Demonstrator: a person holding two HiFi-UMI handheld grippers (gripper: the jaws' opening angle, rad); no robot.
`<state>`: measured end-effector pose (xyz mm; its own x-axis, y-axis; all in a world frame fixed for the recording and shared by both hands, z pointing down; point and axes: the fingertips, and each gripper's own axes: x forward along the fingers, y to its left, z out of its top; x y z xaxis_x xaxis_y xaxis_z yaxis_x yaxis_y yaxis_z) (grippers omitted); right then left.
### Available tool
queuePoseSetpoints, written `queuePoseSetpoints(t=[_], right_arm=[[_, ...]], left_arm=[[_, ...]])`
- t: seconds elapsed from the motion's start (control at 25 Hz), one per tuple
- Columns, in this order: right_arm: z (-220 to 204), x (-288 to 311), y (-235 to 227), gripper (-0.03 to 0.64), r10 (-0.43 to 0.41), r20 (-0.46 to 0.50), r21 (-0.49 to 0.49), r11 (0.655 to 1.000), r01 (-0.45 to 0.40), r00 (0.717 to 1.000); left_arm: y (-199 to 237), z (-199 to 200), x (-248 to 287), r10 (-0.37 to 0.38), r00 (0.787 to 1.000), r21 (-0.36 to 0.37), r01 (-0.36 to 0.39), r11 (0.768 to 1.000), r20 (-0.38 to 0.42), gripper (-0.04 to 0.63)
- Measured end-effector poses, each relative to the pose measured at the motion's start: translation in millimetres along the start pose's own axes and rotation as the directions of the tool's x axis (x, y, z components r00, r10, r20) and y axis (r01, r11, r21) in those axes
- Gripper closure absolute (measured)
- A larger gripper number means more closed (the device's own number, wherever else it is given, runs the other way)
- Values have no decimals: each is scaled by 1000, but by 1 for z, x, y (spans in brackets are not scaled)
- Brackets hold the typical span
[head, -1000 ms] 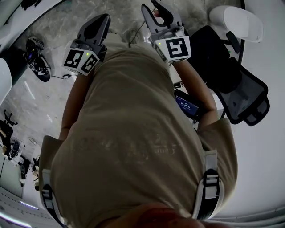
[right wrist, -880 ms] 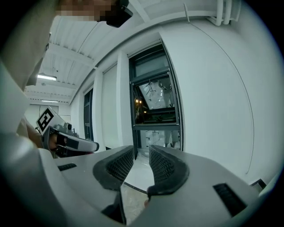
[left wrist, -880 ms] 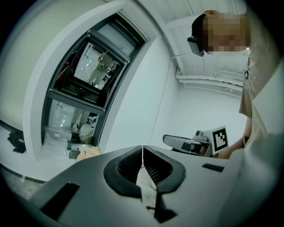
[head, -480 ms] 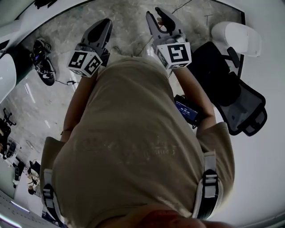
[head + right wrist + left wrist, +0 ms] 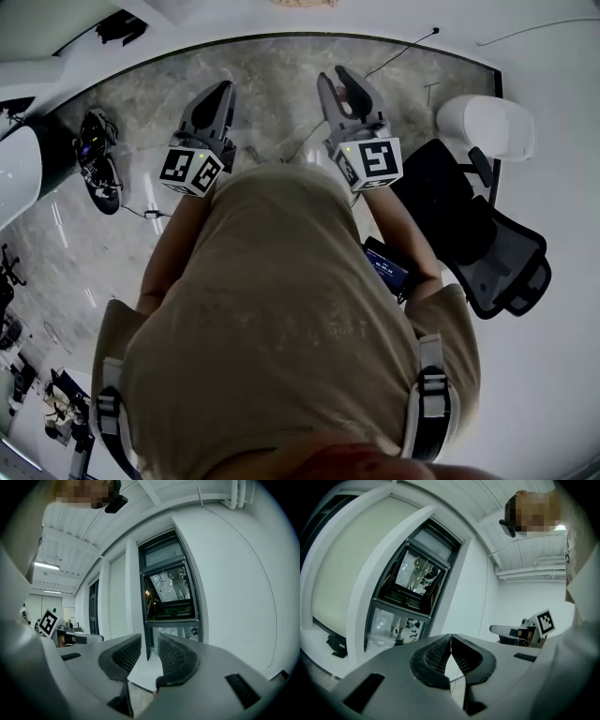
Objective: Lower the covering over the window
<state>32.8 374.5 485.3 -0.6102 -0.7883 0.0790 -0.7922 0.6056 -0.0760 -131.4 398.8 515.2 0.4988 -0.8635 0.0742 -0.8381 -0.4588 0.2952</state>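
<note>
The grey marble floor (image 5: pixel 281 84) ahead of the person in the beige T-shirt (image 5: pixel 281 328) was wide open. It ran up to a dark edge at the top of the head view, where it met the white wall (image 5: pixel 394 23). Both grippers were held out level over it, well apart from each other and from that wall.

The left gripper (image 5: pixel 222 91) was clenched, jaws pressed together. There was maybe a hair-thin line at the seam, but I couldn't tell what it was. The right gripper (image 5: pixel 336 80) was released, jaws apart, with only floor and window frame showing through the gap.

The dark-framed window (image 5: pixel 417 581) sat centre-left in the left gripper view, its upper sash tilted open and the glass bare. The only candidate for its covering was a pale grey band (image 5: pixel 433 540) across the very top of the frame, above the sash, though I couldn't be sure. A cream blind (image 5: pixel 347 564) filled the neighbouring bay at the left.

Stuff around:
- A black mesh office chair (image 5: pixel 487 253) stood at the right of the head view, just beside the person's right arm.
- A white rounded thing (image 5: pixel 483 127) sat above the chair, either a bin or a cushion.
- A black gadget with cables (image 5: pixel 98 159) lay on the floor at the left.
- A dark phone-like screen (image 5: pixel 386 267) showed by the right forearm.
</note>
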Motion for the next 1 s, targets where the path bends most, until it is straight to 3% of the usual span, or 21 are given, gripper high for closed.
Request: queuePoseSetpoints(t=[0.2, 0.52, 1.0], right_arm=[[12, 41, 36, 517, -1, -2, -27, 1000, 1, 1000], [10, 49, 27, 517, -51, -17, -93, 994, 49, 999], [3, 47, 13, 517, -82, -29, -89, 993, 79, 996]], left_arm=[[48, 12, -16, -17, 1000, -27, 17, 999, 2, 578], [49, 4, 3, -73, 997, -35, 72, 997, -39, 577], [53, -4, 13, -60, 995, -29, 58, 998, -79, 578]])
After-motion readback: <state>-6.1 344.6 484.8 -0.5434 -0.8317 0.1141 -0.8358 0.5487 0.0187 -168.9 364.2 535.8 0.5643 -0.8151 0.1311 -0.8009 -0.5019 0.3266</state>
